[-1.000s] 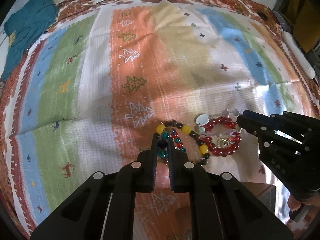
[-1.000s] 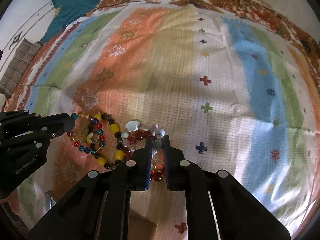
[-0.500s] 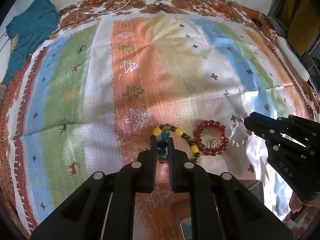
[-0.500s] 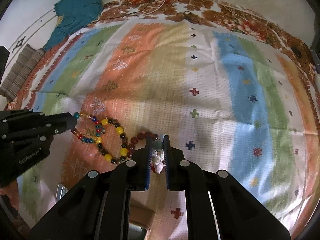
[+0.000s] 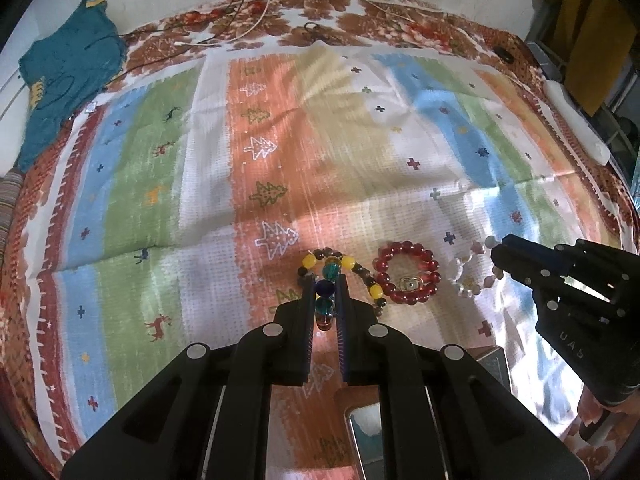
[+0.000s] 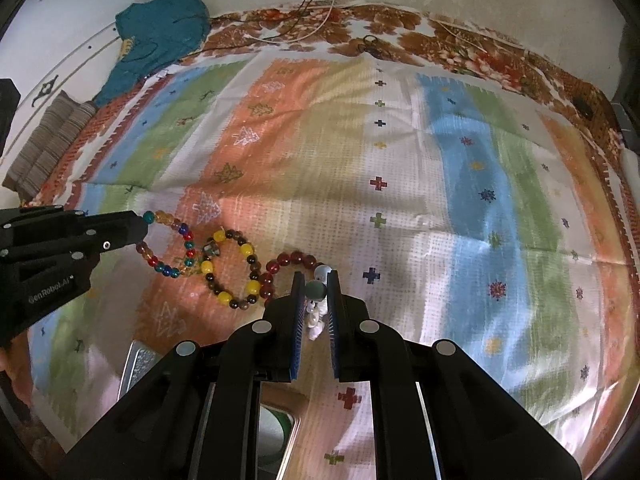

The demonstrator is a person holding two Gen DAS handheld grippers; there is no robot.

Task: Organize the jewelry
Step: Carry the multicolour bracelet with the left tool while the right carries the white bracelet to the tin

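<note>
Striped cloth [image 5: 168,200] covers the bed; teal garment [image 5: 68,80] and cables [image 5: 248,28] at far edge. Left tool [image 5: 325,280], lettered "GenRobot.AI", pinches the multicoloured bead bracelet [image 6: 172,240], which hangs from it. Right tool [image 6: 316,280], marked "UAS", clamps the white bead bracelet [image 5: 472,272]. Yellow-brown bracelet [image 6: 236,268] and red bracelet [image 5: 406,278] lie between them, flat on cloth.

Two wrist fisheye cams, each atop its gripper, angled steeply down at a striped blanket [image 5: 280,152] from close up. Both views share the blanket centre w/ the bead bracelets [image 6: 236,268].
</note>
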